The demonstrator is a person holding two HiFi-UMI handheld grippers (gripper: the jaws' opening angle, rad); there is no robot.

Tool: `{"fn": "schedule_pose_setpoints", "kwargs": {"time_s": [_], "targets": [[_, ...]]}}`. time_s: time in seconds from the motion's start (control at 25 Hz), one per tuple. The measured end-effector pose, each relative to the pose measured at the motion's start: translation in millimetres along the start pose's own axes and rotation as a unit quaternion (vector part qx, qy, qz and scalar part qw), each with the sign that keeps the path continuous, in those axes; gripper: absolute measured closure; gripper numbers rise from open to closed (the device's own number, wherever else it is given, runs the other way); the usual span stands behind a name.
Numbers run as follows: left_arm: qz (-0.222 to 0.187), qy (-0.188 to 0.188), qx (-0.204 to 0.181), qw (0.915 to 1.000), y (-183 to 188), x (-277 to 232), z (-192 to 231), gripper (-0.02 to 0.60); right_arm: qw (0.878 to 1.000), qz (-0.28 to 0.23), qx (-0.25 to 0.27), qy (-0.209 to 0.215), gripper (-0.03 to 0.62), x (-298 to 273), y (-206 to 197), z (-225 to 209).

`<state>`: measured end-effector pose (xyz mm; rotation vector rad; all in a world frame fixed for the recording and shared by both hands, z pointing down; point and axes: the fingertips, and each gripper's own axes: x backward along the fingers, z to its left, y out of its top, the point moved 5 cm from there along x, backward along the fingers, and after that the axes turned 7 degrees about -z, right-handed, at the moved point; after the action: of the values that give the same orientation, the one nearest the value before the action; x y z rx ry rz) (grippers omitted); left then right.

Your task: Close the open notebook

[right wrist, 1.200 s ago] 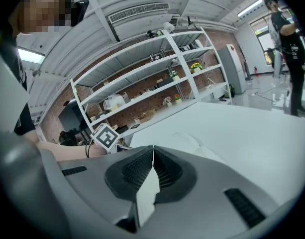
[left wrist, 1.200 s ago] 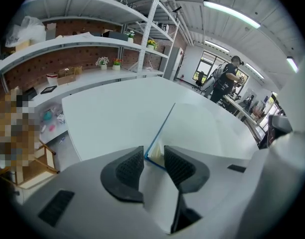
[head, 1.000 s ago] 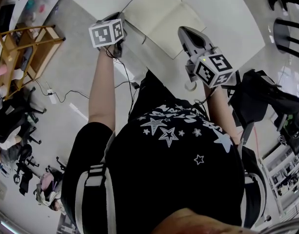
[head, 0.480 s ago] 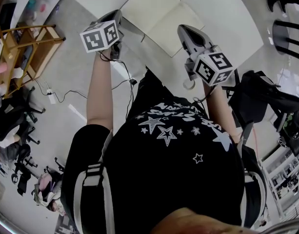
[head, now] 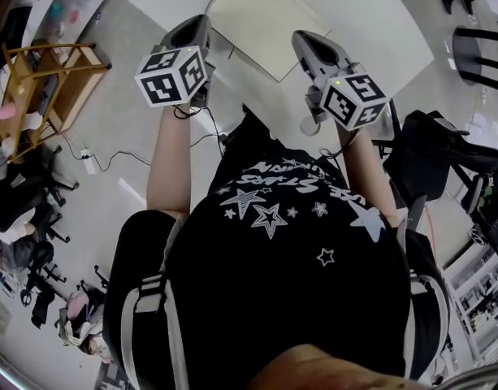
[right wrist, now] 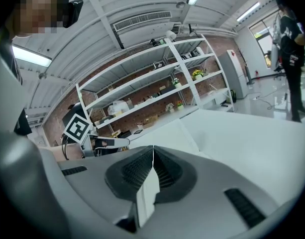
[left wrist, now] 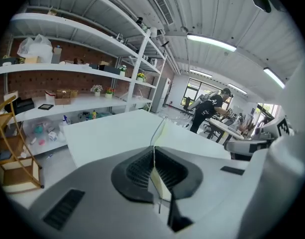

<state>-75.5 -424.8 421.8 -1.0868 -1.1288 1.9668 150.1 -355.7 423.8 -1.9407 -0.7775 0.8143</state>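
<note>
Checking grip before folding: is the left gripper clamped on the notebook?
Yes, the left gripper is shut on the notebook, whose lifted edge stands up from between its jaws.

1. The notebook (head: 261, 15) has plain cream pages.
2. The table (head: 370, 23) is white.
3. The left gripper (head: 200, 24) and right gripper (head: 304, 41) are grey; their cubes carry black-and-white square markers.
4. The fingers (left wrist: 92, 193) are grey, with black ribbed pads (left wrist: 137, 171).
5. The shirt (head: 289, 242) is black, printed with white stars and white lettering.
6. The floor (head: 127, 120) is pale grey.
7. The rack (head: 37, 80) is light wood.
8. The shelves (left wrist: 82, 101) are white, set against a red-brown brick wall (left wrist: 77, 66).
9. The ceiling (left wrist: 217, 14) is white and ribbed.
</note>
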Motion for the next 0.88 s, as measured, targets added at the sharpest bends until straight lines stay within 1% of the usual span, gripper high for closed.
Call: {"fn": "schedule_pose_setpoints", "kwargs": {"time_s": [0.16, 0.28, 0.48, 0.72, 0.88], "targets": [[-0.012, -0.016, -0.045, 0.9988, -3.8, 15.0, -35.2, 0.565, 1.000, -0.008, 0.004, 0.004, 0.585, 14.4, 1.3, 3.7], [-0.012, -0.035, -0.059, 0.9976, -14.2, 24.9, -65.4, 0.565, 1.000, -0.012, 0.005, 0.004, 0.585, 30.7, -0.2, 4.6], [0.018, -0.070, -0.101, 0.9923, -46.8, 33.6, -113.2, 0.563, 1.000, -0.013, 0.009, -0.001, 0.585, 57.7, -4.6, 2.4], [0.055, -0.118, -0.114, 0.9849, -91.6, 38.7, -160.6, 0.565, 1.000, -0.015, 0.011, -0.009, 0.585, 90.9, -11.8, -4.0], [0.058, -0.136, -0.123, 0.9814, -102.9, 46.2, -186.3, 0.565, 1.000, -0.020, 0.008, -0.012, 0.585, 108.9, -17.6, -7.3]]}}
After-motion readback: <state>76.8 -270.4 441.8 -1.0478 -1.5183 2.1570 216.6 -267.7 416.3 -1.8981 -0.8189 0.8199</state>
